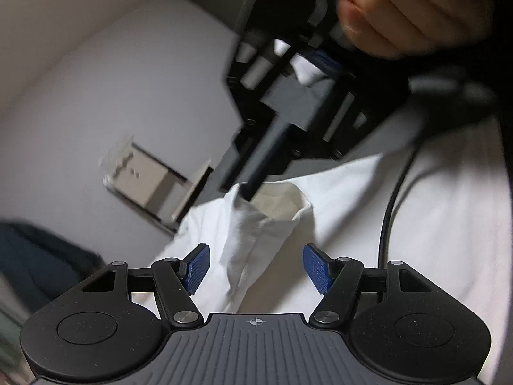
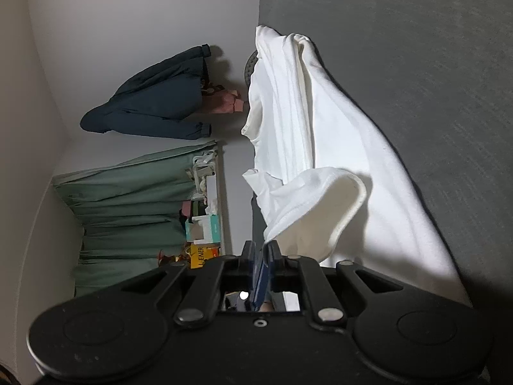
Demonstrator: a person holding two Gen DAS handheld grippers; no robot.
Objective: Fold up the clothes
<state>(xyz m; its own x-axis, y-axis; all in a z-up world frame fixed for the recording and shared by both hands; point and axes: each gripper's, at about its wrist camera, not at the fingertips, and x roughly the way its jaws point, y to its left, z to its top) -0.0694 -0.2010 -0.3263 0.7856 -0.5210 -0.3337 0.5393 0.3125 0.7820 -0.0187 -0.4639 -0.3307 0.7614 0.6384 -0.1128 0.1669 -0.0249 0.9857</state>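
Left wrist view, from the left edge: a dark blue garment (image 1: 41,256) lies blurred at lower left, and a beige wall fixture (image 1: 144,179) sits on the pale wall above it. At bottom centre the left gripper (image 1: 256,266) has its jaws wide apart, its blue pads (image 1: 197,268) on either side of a raised fold of the white T-shirt (image 1: 352,211), not touching it. Above, the right gripper (image 1: 250,189) pinches the top of that fold, held by a hand (image 1: 400,9) at upper right; a black cable (image 1: 389,211) crosses the shirt. Right wrist view, left to right: green curtains (image 2: 128,205), a dark blue jacket (image 2: 154,99) hanging on the wall, then the white T-shirt draped on a grey surface (image 2: 416,64). At bottom centre the right gripper's jaws are pressed narrowly together on the shirt's edge.
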